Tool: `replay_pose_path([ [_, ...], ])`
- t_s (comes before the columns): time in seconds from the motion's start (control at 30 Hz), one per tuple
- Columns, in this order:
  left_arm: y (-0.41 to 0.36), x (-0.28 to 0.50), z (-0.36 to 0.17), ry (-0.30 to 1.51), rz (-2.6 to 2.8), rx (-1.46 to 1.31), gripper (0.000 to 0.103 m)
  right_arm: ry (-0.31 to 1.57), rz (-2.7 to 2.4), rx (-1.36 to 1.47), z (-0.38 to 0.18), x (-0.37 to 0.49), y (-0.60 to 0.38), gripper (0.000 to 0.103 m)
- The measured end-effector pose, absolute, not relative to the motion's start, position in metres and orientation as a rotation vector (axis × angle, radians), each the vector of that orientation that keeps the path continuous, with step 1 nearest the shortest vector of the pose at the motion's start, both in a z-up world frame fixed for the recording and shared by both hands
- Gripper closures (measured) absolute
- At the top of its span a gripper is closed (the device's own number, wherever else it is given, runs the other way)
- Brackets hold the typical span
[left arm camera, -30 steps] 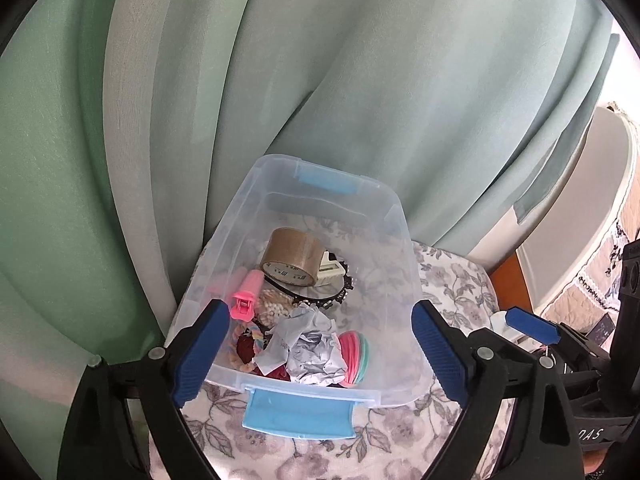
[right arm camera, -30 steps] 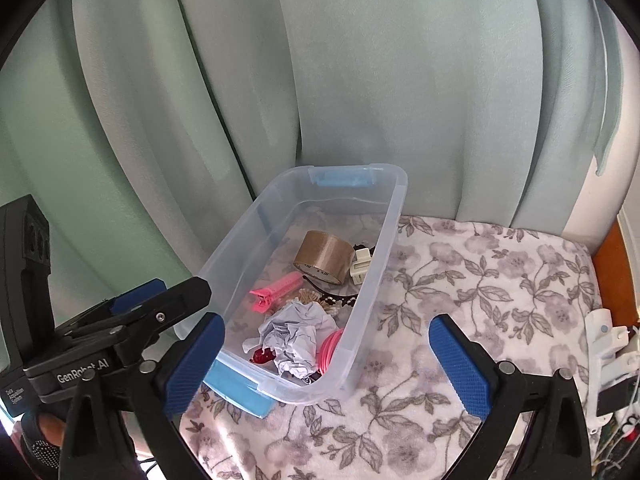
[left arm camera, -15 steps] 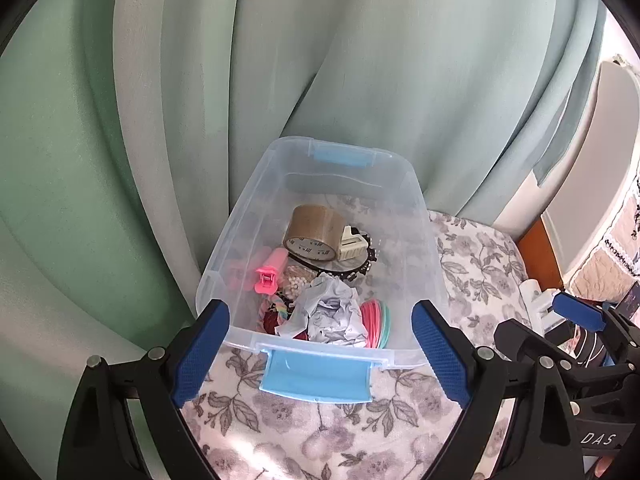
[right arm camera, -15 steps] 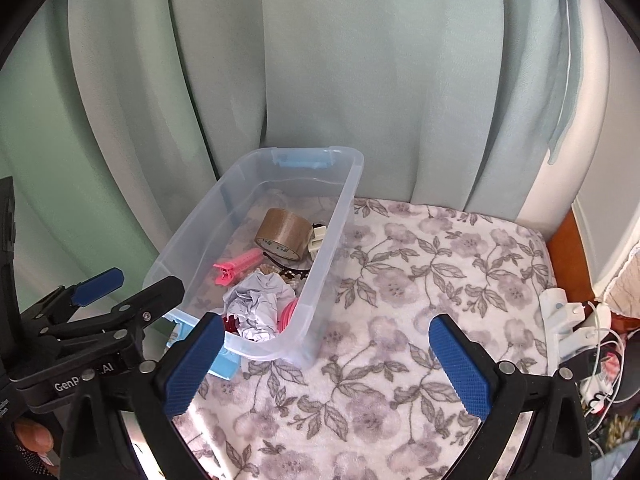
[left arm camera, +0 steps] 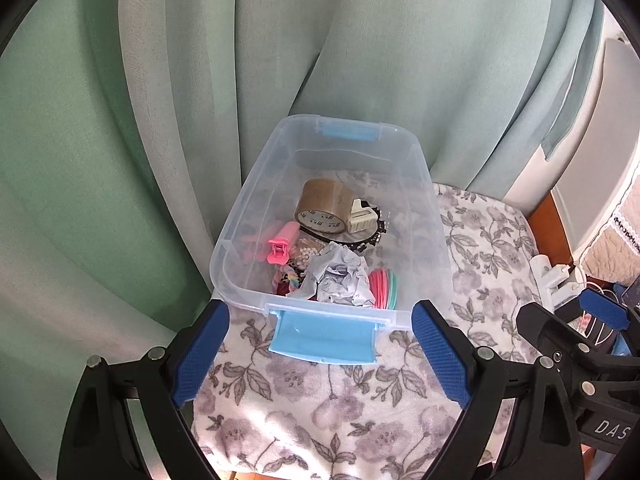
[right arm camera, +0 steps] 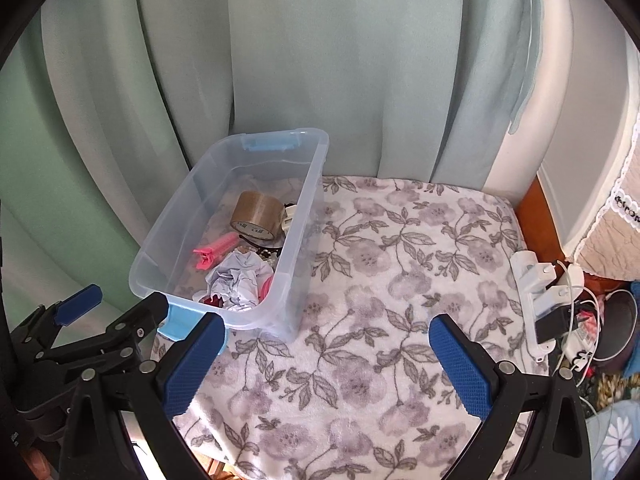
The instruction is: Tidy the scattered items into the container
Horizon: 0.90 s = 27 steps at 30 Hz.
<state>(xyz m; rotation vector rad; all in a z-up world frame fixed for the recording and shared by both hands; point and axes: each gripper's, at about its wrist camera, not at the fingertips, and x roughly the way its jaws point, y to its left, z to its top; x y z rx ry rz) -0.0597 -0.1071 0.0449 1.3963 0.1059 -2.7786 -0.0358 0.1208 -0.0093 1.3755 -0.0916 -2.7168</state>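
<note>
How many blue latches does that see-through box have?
2. One blue latch hangs on the near end of the clear box, close to the left gripper; the other latch sits on the far end, by the curtain.

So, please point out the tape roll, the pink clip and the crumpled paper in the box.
tape roll (left arm camera: 323, 205), left wrist view, on its brown outer side.
pink clip (left arm camera: 280, 245), left wrist view, on its body.
crumpled paper (right arm camera: 236, 280), right wrist view, on its middle.
</note>
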Motion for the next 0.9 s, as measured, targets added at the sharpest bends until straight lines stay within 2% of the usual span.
replay_pose_path([
  [0.9,-0.104,-0.042,0.072,0.136,-2.775,1.499,0.01,-0.079,-2.772,1.371,0.033,-0.007,0.123,0.0],
])
